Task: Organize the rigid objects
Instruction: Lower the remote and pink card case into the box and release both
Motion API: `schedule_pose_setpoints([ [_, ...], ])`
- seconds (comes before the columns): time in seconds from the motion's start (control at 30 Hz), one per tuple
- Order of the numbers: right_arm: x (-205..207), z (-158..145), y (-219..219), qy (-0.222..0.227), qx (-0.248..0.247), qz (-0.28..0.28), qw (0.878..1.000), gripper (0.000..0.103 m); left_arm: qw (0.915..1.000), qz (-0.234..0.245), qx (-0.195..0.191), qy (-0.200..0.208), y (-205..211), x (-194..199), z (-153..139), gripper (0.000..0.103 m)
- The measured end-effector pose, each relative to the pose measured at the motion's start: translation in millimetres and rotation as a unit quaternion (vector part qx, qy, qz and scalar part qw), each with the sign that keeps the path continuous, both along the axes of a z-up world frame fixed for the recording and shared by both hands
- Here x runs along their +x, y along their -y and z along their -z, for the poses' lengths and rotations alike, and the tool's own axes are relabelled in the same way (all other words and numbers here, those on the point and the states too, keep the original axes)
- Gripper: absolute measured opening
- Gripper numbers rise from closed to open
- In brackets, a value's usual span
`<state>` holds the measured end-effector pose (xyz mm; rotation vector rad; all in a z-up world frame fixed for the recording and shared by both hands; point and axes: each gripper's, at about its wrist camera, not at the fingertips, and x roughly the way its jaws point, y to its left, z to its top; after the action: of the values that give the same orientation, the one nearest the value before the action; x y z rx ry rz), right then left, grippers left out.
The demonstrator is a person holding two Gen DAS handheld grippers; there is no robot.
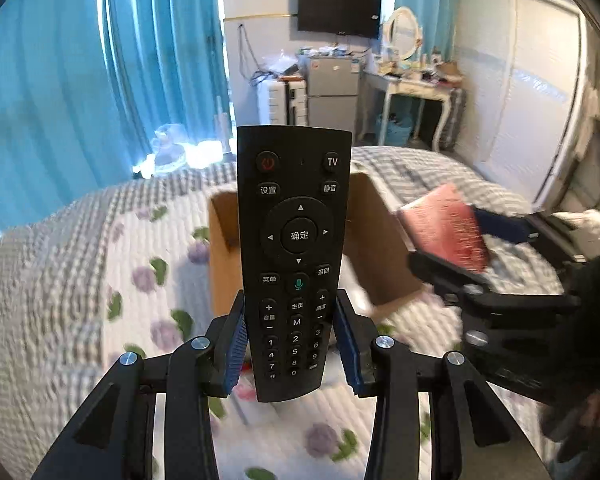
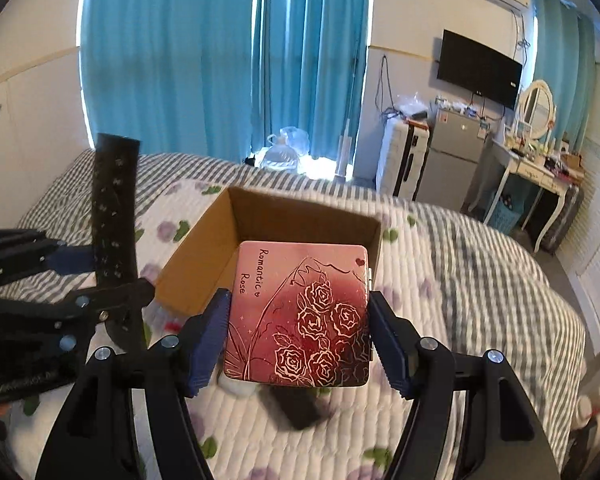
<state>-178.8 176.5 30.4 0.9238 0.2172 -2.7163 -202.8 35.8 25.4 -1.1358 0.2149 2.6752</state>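
My left gripper (image 1: 294, 340) is shut on a black TV remote (image 1: 294, 240), held upright above the bed, in front of an open cardboard box (image 1: 380, 256). My right gripper (image 2: 298, 336) is shut on a flat pink case with a rose drawing (image 2: 300, 312), held over the near edge of the same box (image 2: 260, 216). The left gripper with the remote (image 2: 114, 224) shows at the left of the right wrist view. The pink case (image 1: 444, 228) shows at the right of the left wrist view.
The box sits on a bed with a floral quilt (image 2: 440, 280) and striped cover. A dark small object (image 2: 300, 408) and a white item lie on the quilt under the pink case. Blue curtains, a fridge (image 2: 452, 160) and a dressing table stand beyond the bed.
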Motion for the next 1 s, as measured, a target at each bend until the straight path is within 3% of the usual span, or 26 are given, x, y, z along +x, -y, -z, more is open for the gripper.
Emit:
schedule_pose_setpoints([
  [0.3,-59,3,-4,0.001,0.004,0.001,1.0,0.067,0.9975,-0.006,-0.023,0.067,-18,-86,47,0.041],
  [0.6,-99,40,-13,0.029,0.001,-0.004,1.0,0.067,0.9932,-0.015,-0.041,0.108,-24,-118,103,0.041],
  [0.73,-103,48,-21,0.03,-0.001,0.001,1.0,0.067,0.9936,-0.018,-0.034,0.106,-23,-119,107,0.046],
  [0.83,-103,48,-24,0.028,-0.003,0.002,1.0,0.067,0.9946,-0.023,-0.043,0.092,-23,-114,98,0.057],
  [1.0,-96,40,-28,0.021,-0.007,0.01,1.0,0.067,0.9976,-0.03,-0.028,0.056,-14,-98,68,0.057],
])
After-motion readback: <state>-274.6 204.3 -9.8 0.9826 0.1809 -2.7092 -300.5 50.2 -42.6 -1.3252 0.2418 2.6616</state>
